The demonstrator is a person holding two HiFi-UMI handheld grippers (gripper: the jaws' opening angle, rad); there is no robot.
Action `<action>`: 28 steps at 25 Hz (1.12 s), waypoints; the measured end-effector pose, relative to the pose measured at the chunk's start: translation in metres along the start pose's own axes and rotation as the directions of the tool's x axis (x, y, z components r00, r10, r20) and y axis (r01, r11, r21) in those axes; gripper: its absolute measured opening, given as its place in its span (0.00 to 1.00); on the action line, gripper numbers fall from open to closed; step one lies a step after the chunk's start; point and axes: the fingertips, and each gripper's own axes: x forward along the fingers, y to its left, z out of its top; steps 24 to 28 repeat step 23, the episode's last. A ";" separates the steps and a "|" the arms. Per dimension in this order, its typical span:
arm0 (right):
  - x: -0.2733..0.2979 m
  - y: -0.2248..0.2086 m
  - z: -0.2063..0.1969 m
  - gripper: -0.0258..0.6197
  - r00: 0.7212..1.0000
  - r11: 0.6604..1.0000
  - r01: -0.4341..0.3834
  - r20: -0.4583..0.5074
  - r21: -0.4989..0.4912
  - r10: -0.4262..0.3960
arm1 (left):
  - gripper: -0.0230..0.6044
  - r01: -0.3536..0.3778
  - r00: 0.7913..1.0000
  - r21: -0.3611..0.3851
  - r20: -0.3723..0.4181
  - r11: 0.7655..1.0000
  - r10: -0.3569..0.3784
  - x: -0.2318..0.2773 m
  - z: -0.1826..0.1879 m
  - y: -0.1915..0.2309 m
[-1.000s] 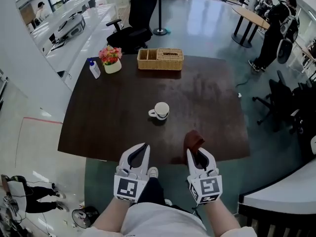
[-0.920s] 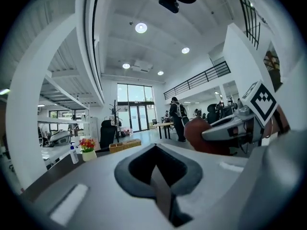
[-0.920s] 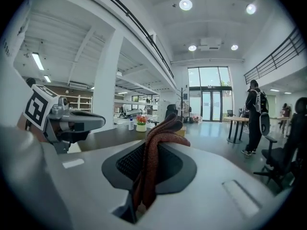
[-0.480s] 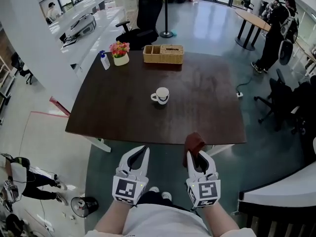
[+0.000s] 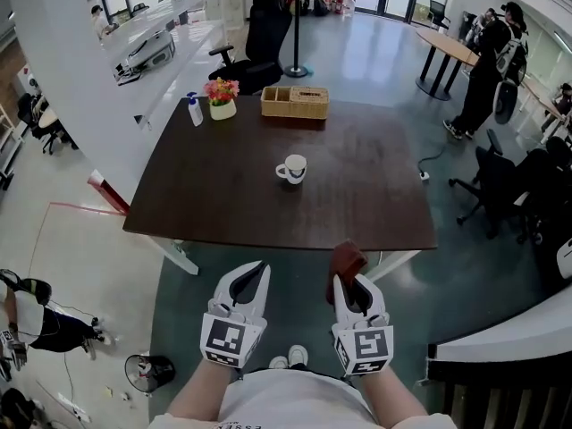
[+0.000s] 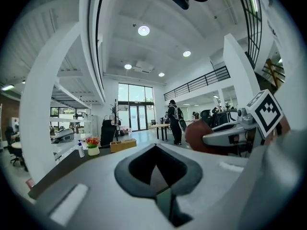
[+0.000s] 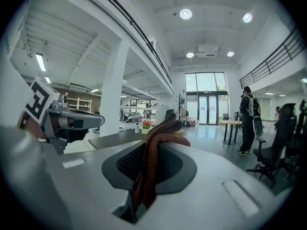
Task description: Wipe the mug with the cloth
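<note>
A white mug (image 5: 292, 168) stands upright near the middle of the dark brown table (image 5: 206, 204). Both grippers hang over the floor, short of the table's near edge and far from the mug. My right gripper (image 5: 348, 281) is shut on a reddish-brown cloth (image 5: 347, 259); in the right gripper view the cloth (image 7: 154, 152) is pinched between the pads and bunches above the tips. My left gripper (image 5: 253, 273) is shut with nothing in it, and its jaws (image 6: 155, 147) meet at the tips. The left gripper view also shows the cloth (image 6: 197, 134) off to the right.
On the table's far edge are a wicker basket (image 5: 295, 102), a flower pot (image 5: 222, 96) and a spray bottle (image 5: 192, 110). A black office chair (image 5: 266, 25) stands behind. A person (image 5: 487, 61) stands at the far right. A small fan (image 5: 148, 370) sits on the floor at left.
The view has pulled back from the table, so the table and mug sit farther off. Both grippers have left the table edge and are now over the floor. The hold on the cloth is unchanged.
</note>
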 end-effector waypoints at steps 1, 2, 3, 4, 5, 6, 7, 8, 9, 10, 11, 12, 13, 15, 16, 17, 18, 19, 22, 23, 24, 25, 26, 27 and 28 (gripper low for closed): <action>-0.004 0.004 0.001 0.16 1.000 1.000 0.002 0.002 0.003 -0.002 | 0.04 0.001 1.000 0.007 0.003 1.000 -0.001 -0.006 0.002 0.000; -0.007 0.008 0.002 0.16 1.000 1.000 0.003 0.005 0.004 -0.003 | 0.04 0.001 1.000 0.013 0.007 1.000 -0.001 -0.011 0.005 0.001; -0.010 0.012 0.004 0.16 1.000 1.000 0.004 0.009 0.003 -0.004 | 0.04 -0.001 1.000 0.016 0.012 1.000 0.001 -0.016 0.007 0.002; -0.012 0.015 0.006 0.16 1.000 1.000 0.005 0.014 0.001 -0.005 | 0.04 -0.004 1.000 0.017 0.018 1.000 0.004 -0.021 0.010 0.004; -0.014 0.017 0.008 0.16 1.000 1.000 0.007 0.018 -0.001 -0.007 | 0.04 -0.007 1.000 0.018 0.023 1.000 0.007 -0.025 0.012 0.005; -0.017 0.020 0.011 0.16 1.000 1.000 0.008 0.022 -0.004 -0.007 | 0.04 -0.009 1.000 0.019 0.028 1.000 0.008 -0.029 0.014 0.006; -0.019 0.023 0.012 0.16 1.000 1.000 0.009 0.024 -0.009 -0.009 | 0.04 -0.009 0.999 0.020 0.030 1.000 0.009 -0.032 0.016 0.007; -0.021 0.025 0.014 0.16 1.000 1.000 0.011 0.027 -0.020 -0.011 | 0.04 -0.009 0.999 0.021 0.032 1.000 0.008 -0.036 0.016 0.007; -0.024 0.028 0.015 0.16 0.999 0.999 0.015 0.030 -0.034 -0.014 | 0.04 -0.007 0.999 0.022 0.033 1.000 0.007 -0.039 0.017 0.007; -0.026 0.030 0.017 0.16 0.999 0.999 0.019 0.033 -0.050 -0.018 | 0.04 -0.006 0.999 0.023 0.034 1.000 0.005 -0.042 0.017 0.006; -0.028 0.032 0.018 0.16 0.999 0.998 0.022 0.036 -0.063 -0.020 | 0.04 -0.005 0.999 0.024 0.035 1.000 0.004 -0.044 0.017 0.006; -0.030 0.034 0.018 0.16 0.999 0.997 0.024 0.039 -0.072 -0.022 | 0.04 -0.003 0.999 0.024 0.037 1.000 0.002 -0.046 0.017 0.006; -0.032 0.036 0.017 0.16 0.999 0.997 0.026 0.040 -0.075 -0.023 | 0.04 -0.001 0.999 0.024 0.039 1.000 0.000 -0.048 0.017 0.006; -0.035 0.038 0.015 0.16 0.999 0.997 0.032 0.040 -0.073 -0.029 | 0.04 0.002 0.999 0.022 0.043 1.000 -0.003 -0.051 0.015 0.005; -0.036 0.038 0.014 0.16 0.999 0.997 0.035 0.039 -0.070 -0.032 | 0.04 0.004 0.999 0.022 0.045 1.000 -0.005 -0.052 0.014 0.004; -0.037 0.039 0.012 0.16 0.999 0.997 0.037 0.038 -0.068 -0.035 | 0.04 0.006 0.999 0.021 0.047 1.000 -0.007 -0.054 0.013 0.004; -0.038 0.041 0.010 0.16 0.999 0.997 0.040 0.036 -0.065 -0.037 | 0.04 0.008 0.999 0.021 0.049 1.000 -0.009 -0.055 0.012 0.004; -0.038 0.042 0.008 0.16 0.999 0.997 0.042 0.034 -0.062 -0.040 | 0.04 0.010 0.999 0.021 0.049 1.000 -0.012 -0.057 0.010 0.005; -0.039 0.047 0.002 0.16 0.998 0.998 0.048 0.029 -0.048 -0.047 | 0.04 0.019 0.999 0.027 0.047 0.999 -0.021 -0.063 0.006 0.006; -0.039 0.049 0.000 0.16 0.998 0.998 0.051 0.027 -0.043 -0.050 | 0.04 0.022 0.999 0.028 0.046 0.999 -0.024 -0.065 0.005 0.006; -0.039 0.049 0.000 0.16 0.998 0.998 0.051 0.027 -0.043 -0.050 | 0.04 0.022 0.999 0.028 0.046 0.999 -0.024 -0.065 0.005 0.006; -0.039 0.049 0.000 0.16 0.998 0.998 0.051 0.027 -0.043 -0.050 | 0.04 0.022 0.999 0.028 0.046 0.999 -0.024 -0.065 0.005 0.006; -0.039 0.049 0.000 0.16 0.998 0.998 0.051 0.027 -0.043 -0.050 | 0.04 0.022 0.999 0.028 0.046 0.999 -0.024 -0.065 0.005 0.006; -0.039 0.049 0.000 0.16 0.998 0.998 0.051 0.027 -0.043 -0.050 | 0.04 0.022 0.999 0.028 0.046 0.999 -0.024 -0.065 0.005 0.006; -0.039 0.049 0.000 0.16 0.998 0.998 0.051 0.027 -0.043 -0.050 | 0.04 0.022 0.999 0.028 0.046 0.999 -0.024 -0.065 0.005 0.006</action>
